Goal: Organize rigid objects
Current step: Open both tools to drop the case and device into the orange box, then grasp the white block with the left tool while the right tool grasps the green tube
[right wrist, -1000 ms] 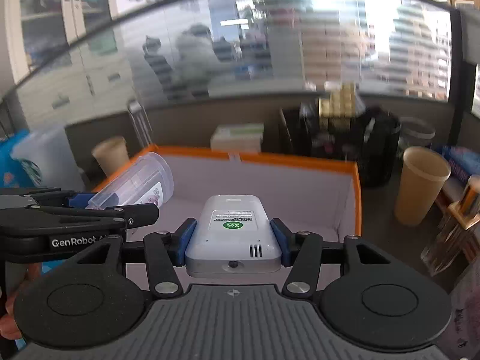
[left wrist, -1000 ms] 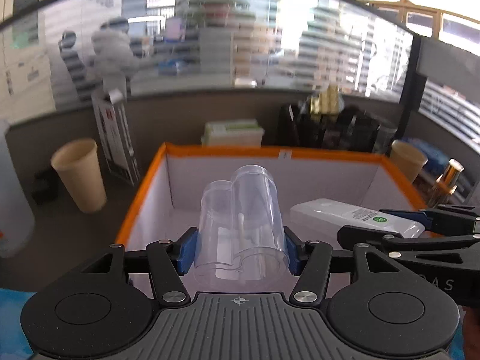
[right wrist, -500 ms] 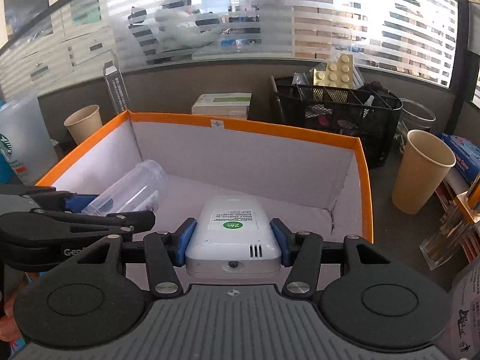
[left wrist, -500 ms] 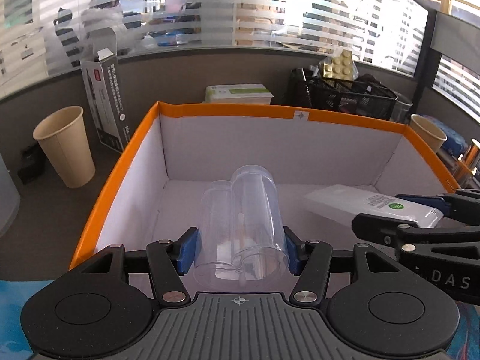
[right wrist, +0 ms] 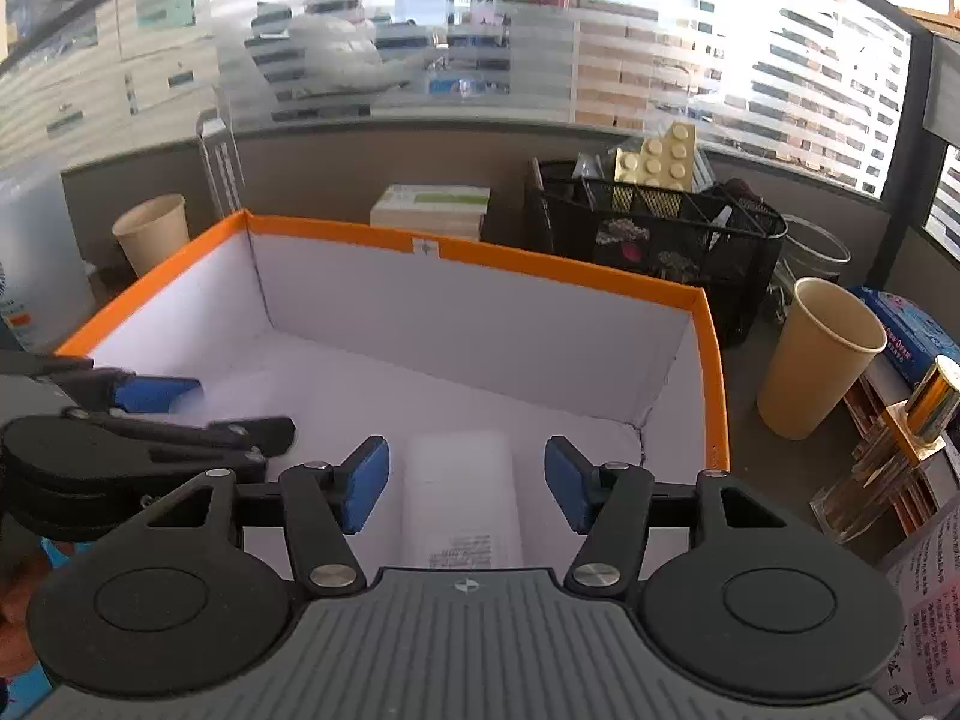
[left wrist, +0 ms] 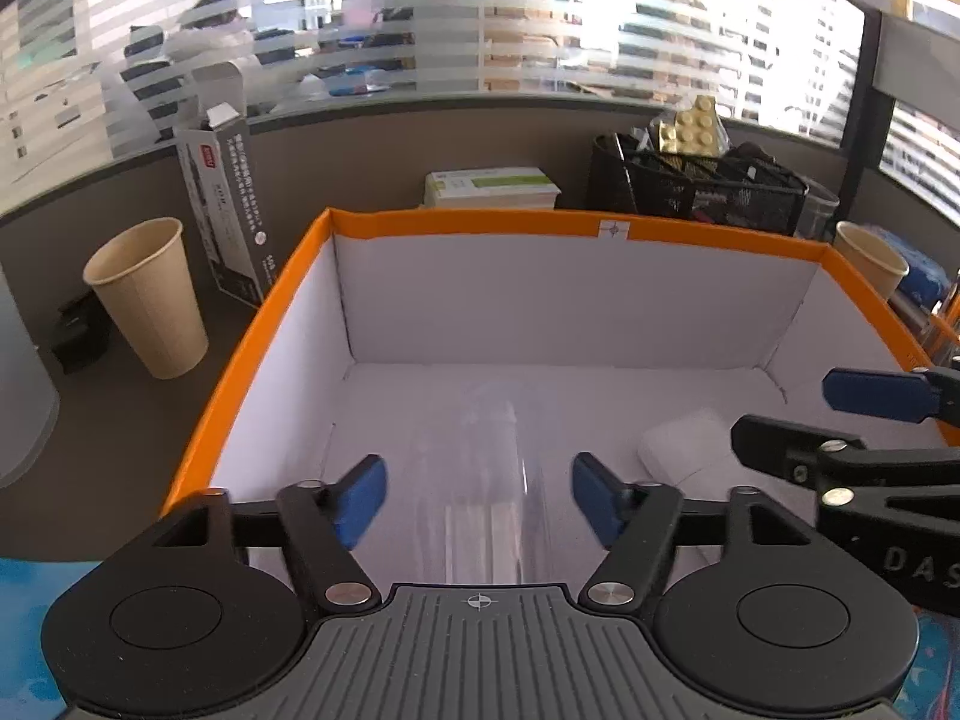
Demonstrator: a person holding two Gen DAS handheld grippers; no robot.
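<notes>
Spreading apart over the orange-rimmed cardboard box with white inner walls (left wrist: 576, 227), the left gripper (left wrist: 477, 489) is opening its jaws, and its blue pads are standing clear of the transparent plastic cup (left wrist: 489, 492), which is lying blurred on the box floor between them in the lower middle of the left wrist frame. To the right of that cup, a white rectangular remote-like device (left wrist: 684, 450) is lying on the same floor, also blurred.

In the right wrist frame the right gripper (right wrist: 467, 489) is likewise opening its jaws, with its blue fingers (right wrist: 363, 483) parted on either side of the white device (right wrist: 459, 498) and not pressing on it. Small dark print is showing on the near end of the device, too smeared to read. The left gripper (right wrist: 198, 405) is showing at the left edge of this frame.

On the black body at the lower right of the left wrist frame, the letters "DAS" are showing on the right gripper (left wrist: 852, 414). A small white sticker with a crosshair mark is sitting on the far orange rim. Beyond the box, a grey carton with a red label and lines of small white characters (left wrist: 225, 210) is leaning in the upper left, just beside a tan paper cup (left wrist: 150, 294). A white and green flat box (left wrist: 489, 187) is lying behind the rim, and a black mesh basket (left wrist: 696, 189) is holding a yellow studded block (left wrist: 690, 132). Another tan paper cup (right wrist: 819, 354) is standing at the right of the right wrist frame.
</notes>
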